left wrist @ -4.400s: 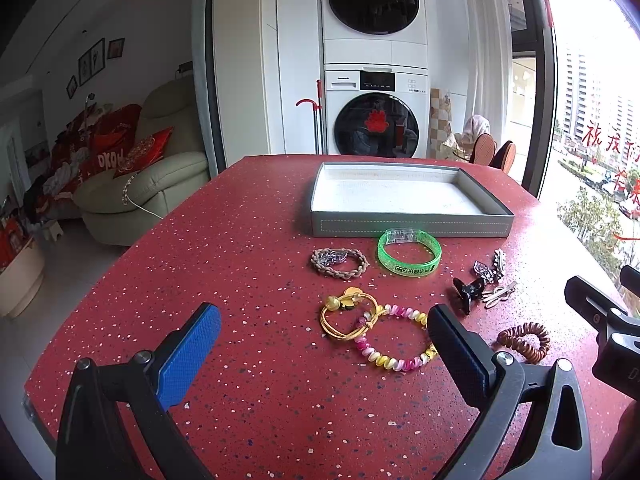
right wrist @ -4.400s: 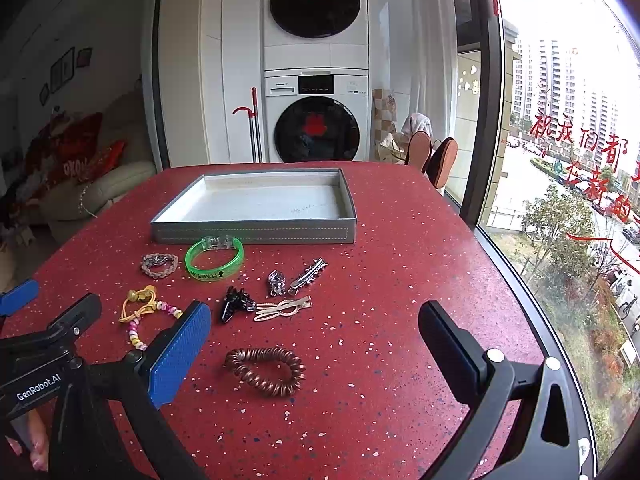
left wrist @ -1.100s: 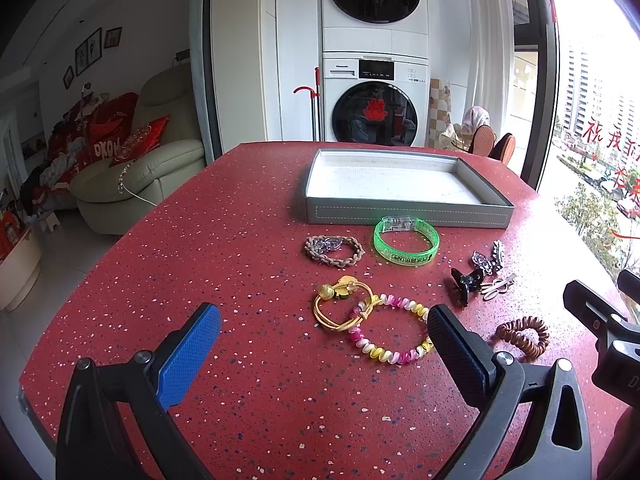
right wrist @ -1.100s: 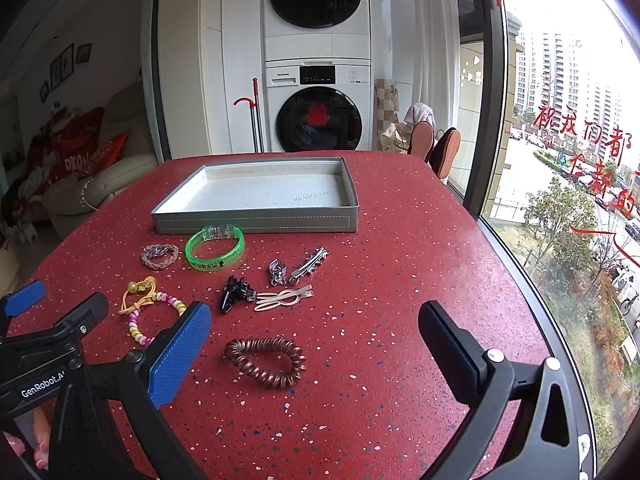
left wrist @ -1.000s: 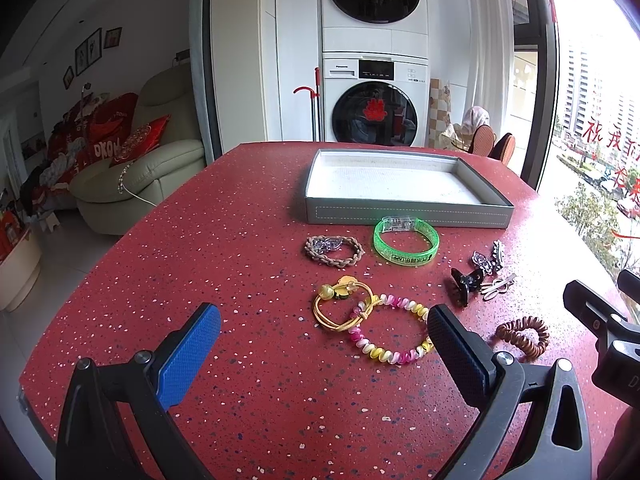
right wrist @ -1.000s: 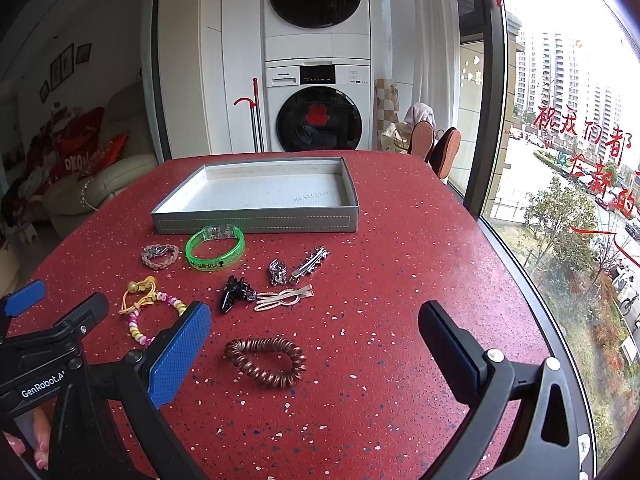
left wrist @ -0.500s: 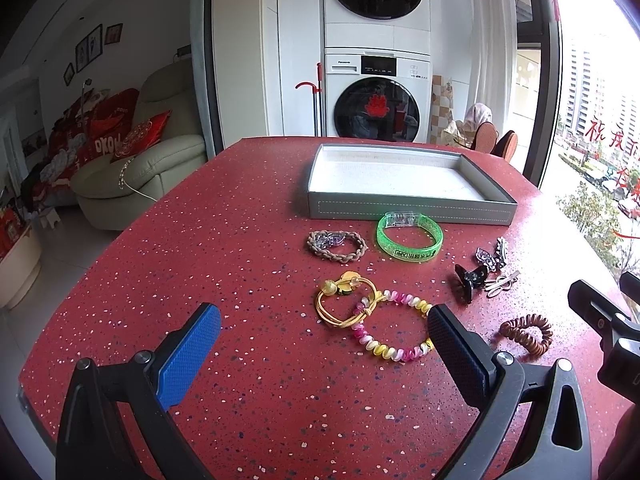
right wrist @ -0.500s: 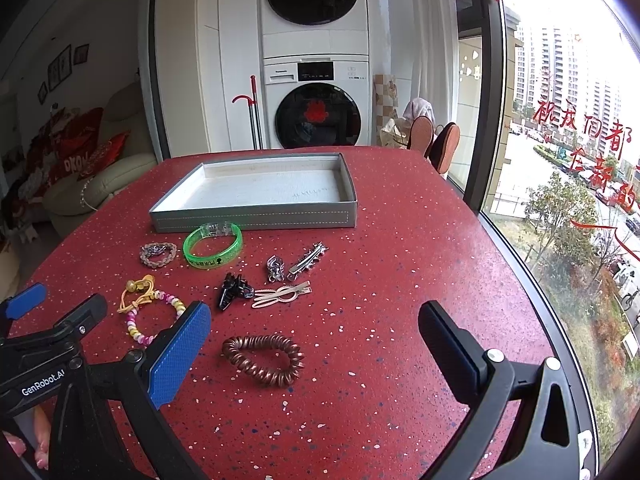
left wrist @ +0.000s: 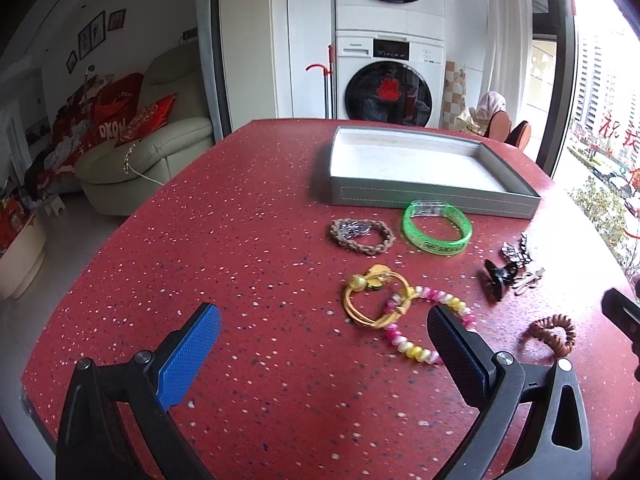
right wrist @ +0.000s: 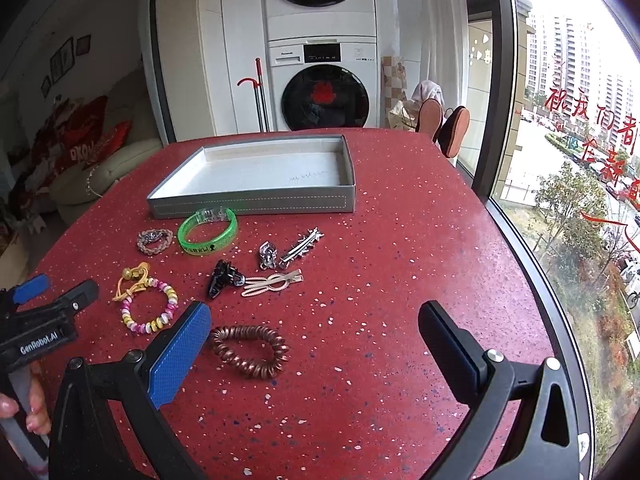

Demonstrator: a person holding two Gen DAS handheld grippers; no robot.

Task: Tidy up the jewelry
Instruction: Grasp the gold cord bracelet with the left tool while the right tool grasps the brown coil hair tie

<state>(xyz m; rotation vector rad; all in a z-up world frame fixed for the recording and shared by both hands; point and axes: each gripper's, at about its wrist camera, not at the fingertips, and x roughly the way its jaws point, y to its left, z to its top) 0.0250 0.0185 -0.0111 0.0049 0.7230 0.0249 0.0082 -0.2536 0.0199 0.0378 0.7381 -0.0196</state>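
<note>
A grey tray [left wrist: 432, 198] [right wrist: 252, 202] with a white floor stands empty at the back of the red table. In front of it lie a green bangle [left wrist: 437, 228] [right wrist: 207, 230], a braided bracelet [left wrist: 362, 231] [right wrist: 154, 240], a yellow cord bracelet [left wrist: 374, 294] [right wrist: 132, 276], a pink and yellow bead bracelet [left wrist: 424, 330] [right wrist: 150, 310], a black claw clip [left wrist: 496, 276] [right wrist: 222, 276], silver hair clips [right wrist: 288, 256] and a copper spiral hair tie [right wrist: 250, 350] [left wrist: 552, 332]. My left gripper [left wrist: 324, 332] is open, low over the table before the bead bracelet. My right gripper [right wrist: 316, 328] is open just behind the hair tie.
The red speckled table [right wrist: 400, 264] ends near a window at the right. A sofa [left wrist: 148, 152] and stacked washing machines [right wrist: 324, 80] stand beyond the table. A hand [right wrist: 24, 408] holds the left gripper at the lower left of the right wrist view.
Both grippers have tilted down and edged forward a little, so the jewelry sits lower and closer in each view. Nothing on the table has moved; both stay open.
</note>
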